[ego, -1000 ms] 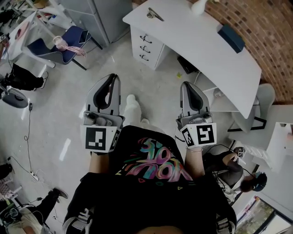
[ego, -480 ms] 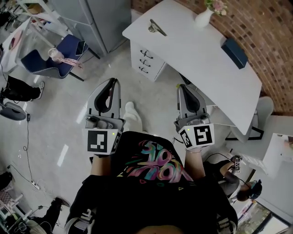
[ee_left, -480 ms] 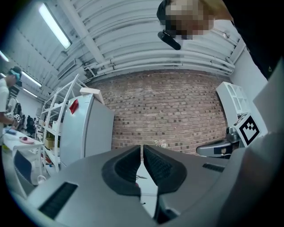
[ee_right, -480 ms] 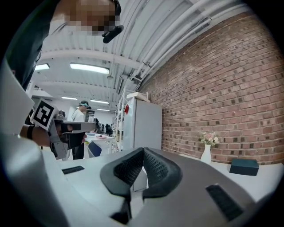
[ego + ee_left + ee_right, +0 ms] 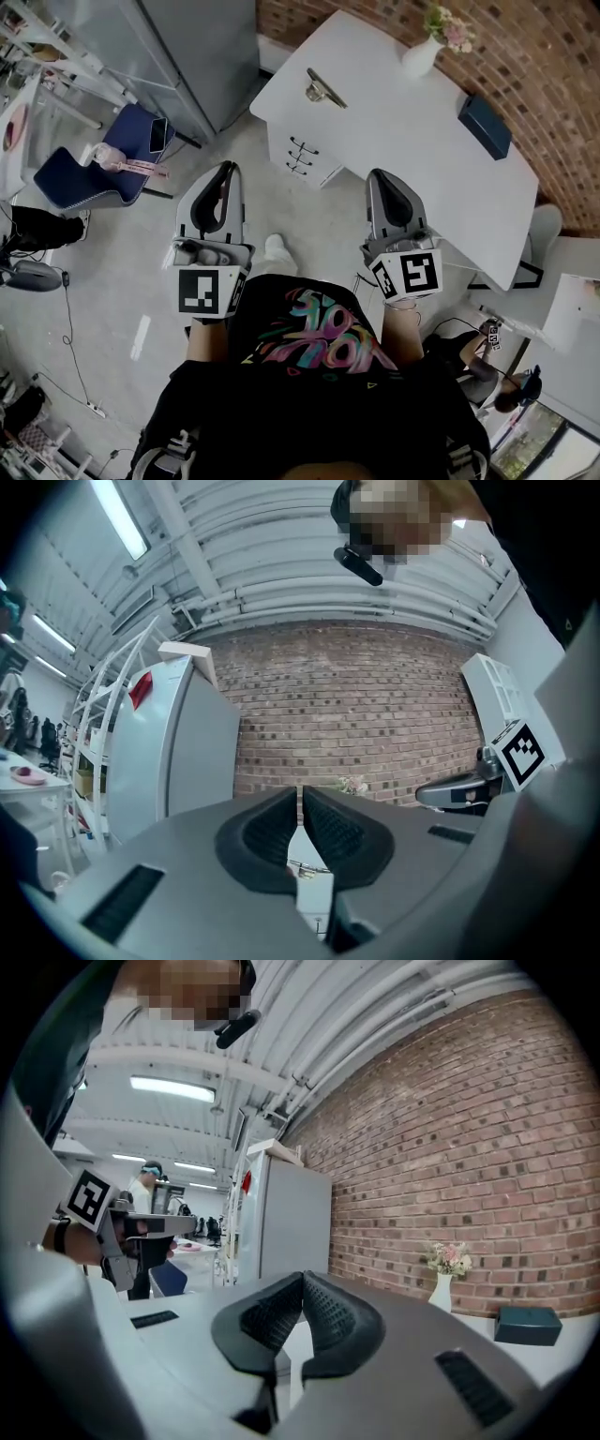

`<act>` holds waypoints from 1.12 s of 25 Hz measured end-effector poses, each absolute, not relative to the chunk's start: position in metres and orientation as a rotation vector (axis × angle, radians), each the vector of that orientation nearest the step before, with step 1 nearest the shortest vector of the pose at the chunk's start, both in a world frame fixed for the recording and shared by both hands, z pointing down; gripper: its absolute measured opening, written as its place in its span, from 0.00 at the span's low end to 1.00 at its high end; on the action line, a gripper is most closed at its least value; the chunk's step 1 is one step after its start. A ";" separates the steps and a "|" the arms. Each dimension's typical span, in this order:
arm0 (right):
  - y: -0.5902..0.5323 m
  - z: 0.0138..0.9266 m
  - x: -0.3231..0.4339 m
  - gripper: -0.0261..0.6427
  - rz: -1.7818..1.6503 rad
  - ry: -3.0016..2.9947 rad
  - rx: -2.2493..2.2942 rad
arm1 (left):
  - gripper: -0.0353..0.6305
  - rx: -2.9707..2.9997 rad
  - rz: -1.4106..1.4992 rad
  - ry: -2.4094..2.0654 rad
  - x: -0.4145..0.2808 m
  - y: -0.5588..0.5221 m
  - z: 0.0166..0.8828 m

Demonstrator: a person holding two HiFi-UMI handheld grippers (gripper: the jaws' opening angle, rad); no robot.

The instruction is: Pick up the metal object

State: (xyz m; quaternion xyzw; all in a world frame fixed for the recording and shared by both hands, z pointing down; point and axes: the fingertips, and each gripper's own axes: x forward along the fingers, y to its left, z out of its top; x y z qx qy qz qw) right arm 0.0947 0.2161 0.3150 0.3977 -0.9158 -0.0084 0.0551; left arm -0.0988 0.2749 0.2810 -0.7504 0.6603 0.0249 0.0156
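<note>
Left gripper (image 5: 300, 797): fingers (image 5: 270, 829) together, nothing between. Right gripper (image 5: 302, 1277): fingers (image 5: 328, 1314) together too, empty. Both held side by side over floor (image 5: 131, 272), short of bench (image 5: 403, 141). Metal object (image 5: 322, 89) lies on white bench at end above drawers (image 5: 302, 155), well apart from both grippers. Vase (image 5: 420, 56) and dark box (image 5: 485, 127) farther along bench.

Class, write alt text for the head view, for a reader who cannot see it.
Seen from above, a person holds the left tool and right tool out in front, both shut and empty. Ahead stands a white desk carrying a metal object, a vase of flowers and a dark blue box.
</note>
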 end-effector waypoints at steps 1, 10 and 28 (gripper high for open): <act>0.210 0.317 0.089 0.07 -0.024 -2.771 1.218 | 0.11 -2.340 0.086 2.053 -0.106 0.268 0.282; 0.178 0.332 0.062 0.07 0.001 -2.692 1.298 | 0.11 -2.414 0.132 2.007 -0.141 0.234 0.295; 0.029 0.351 0.032 0.07 0.045 -2.663 1.295 | 0.11 -2.440 0.074 2.046 -0.175 0.087 0.316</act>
